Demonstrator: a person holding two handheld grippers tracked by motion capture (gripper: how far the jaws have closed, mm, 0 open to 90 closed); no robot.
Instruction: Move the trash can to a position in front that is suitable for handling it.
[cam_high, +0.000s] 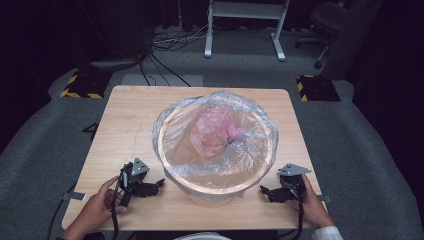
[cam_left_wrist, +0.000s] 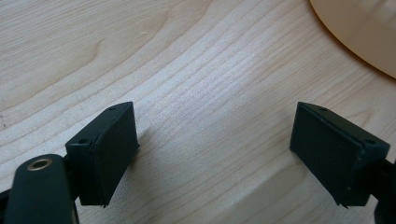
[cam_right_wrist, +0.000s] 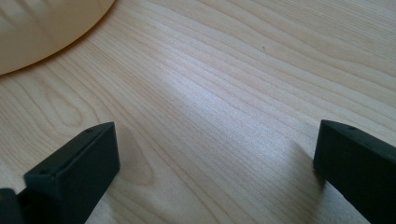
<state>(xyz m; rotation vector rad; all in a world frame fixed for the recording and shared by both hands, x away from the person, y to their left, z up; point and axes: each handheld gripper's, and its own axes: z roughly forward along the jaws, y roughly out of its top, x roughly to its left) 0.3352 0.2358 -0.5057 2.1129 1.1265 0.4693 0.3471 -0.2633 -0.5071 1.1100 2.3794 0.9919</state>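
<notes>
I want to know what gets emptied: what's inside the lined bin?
Inside the bin, over the clear liner, lies a crumpled pink plastic bag. Whatever is inside or beneath that bag is covered and cannot be seen.

Pale wood-grain table (cam_high: 130, 115), cream bowl (cam_high: 210, 197), pink crumpled bag (cam_high: 215, 132).

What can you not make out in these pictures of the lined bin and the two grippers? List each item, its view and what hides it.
- Pink bag contents: high view, crumpled plastic hides them.
- Bin base: high view, its wide rim and clear liner cover it.
- Bin wall: left gripper view, cut off by the corner.
- Right gripper: right gripper view, one jaw cut by the edge.
</notes>
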